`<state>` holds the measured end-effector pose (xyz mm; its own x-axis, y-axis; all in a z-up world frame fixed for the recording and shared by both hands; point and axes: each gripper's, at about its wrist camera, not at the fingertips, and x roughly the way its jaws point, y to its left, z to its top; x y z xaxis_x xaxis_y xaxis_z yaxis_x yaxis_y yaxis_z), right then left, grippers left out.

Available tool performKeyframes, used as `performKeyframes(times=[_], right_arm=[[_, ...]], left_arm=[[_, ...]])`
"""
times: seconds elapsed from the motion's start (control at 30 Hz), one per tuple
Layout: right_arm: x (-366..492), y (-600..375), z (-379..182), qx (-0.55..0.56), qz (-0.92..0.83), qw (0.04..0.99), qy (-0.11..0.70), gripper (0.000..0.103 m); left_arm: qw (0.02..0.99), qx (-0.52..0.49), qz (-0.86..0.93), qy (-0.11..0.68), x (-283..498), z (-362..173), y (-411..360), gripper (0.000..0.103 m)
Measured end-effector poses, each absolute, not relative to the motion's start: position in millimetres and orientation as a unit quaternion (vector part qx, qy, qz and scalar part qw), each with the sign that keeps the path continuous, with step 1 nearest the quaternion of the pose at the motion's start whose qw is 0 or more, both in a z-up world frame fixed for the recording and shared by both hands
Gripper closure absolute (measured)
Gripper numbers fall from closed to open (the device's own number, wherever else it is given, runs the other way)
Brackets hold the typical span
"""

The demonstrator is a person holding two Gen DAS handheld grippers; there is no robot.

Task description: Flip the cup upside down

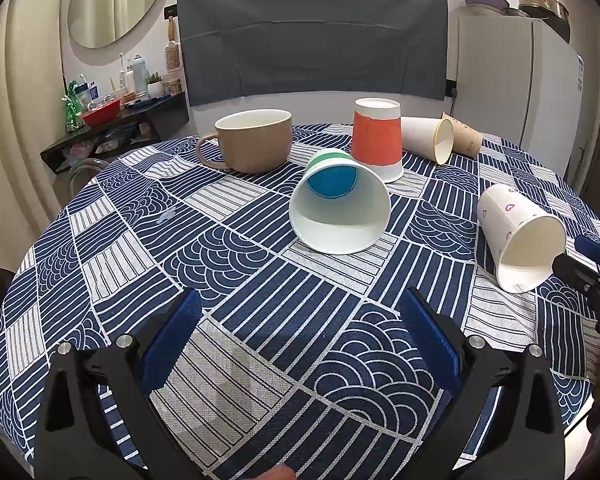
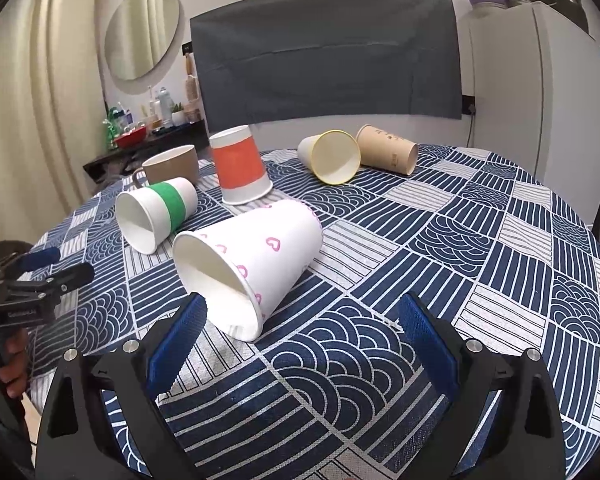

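brown paper cup [image 1: 466, 138] half hidden, shelf clutter [image 1: 112, 92] indistinct

On the round table with the blue-and-white patterned cloth [image 1: 228, 264], the tan ceramic mug [image 1: 256, 140] stands upright at the far left. Right of it the orange-banded paper cup [image 1: 378, 138] stands mouth-down. Before these two lies the green-banded paper cup [image 1: 340, 208] on its side. Behind and right lie the yellow-rimmed white paper cup [image 1: 428, 138] and brown paper cup [image 1: 466, 138], touching. Nearest right lies the heart-printed white paper cup [image 1: 518, 236].
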<state>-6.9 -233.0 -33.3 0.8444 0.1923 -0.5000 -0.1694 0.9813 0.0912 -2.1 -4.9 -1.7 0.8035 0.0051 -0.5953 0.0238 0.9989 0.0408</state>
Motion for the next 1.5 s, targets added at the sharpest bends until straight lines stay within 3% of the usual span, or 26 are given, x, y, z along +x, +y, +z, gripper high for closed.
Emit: performKeyframes(times=[0.37, 0.4, 0.43, 0.5, 0.53, 0.63, 0.73, 1.5], right_arm=[[-4, -211, -31, -0.039, 0.07, 0.958, 0.275, 0.012], [-4, -210, -31, -0.042, 0.069, 0.958, 0.276, 0.023], [-2, -208, -31, -0.042, 0.071, 0.955, 0.284, 0.042], [4, -208, -31, -0.027, 0.091, 0.948, 0.305, 0.05], [5, -208, -31, -0.017, 0.105, 0.945, 0.308, 0.065], [8, -208, -30, -0.001, 0.113, 0.944, 0.309, 0.09], [10, -207, -31, 0.008, 0.116, 0.943, 0.311, 0.099], [-40, -140, -35, -0.079, 0.178, 0.937, 0.29, 0.099]], left_arm=[[0.95, 0.024, -0.007, 0.312, -2, -1, -5, 0.006], [0.95, 0.024, -0.008, 0.312, -2, -1, -5, 0.006], [0.95, 0.025, -0.008, 0.313, -2, -1, -5, 0.006], [0.949, 0.027, -0.009, 0.313, -3, -1, -4, 0.006], [0.949, 0.027, -0.008, 0.313, -3, -1, -4, 0.006], [0.949, 0.027, -0.008, 0.313, -3, -1, -4, 0.006], [0.95, 0.027, -0.008, 0.311, -4, -1, -4, 0.006], [0.951, -0.007, -0.01, 0.309, -4, 0, 9, 0.006]])
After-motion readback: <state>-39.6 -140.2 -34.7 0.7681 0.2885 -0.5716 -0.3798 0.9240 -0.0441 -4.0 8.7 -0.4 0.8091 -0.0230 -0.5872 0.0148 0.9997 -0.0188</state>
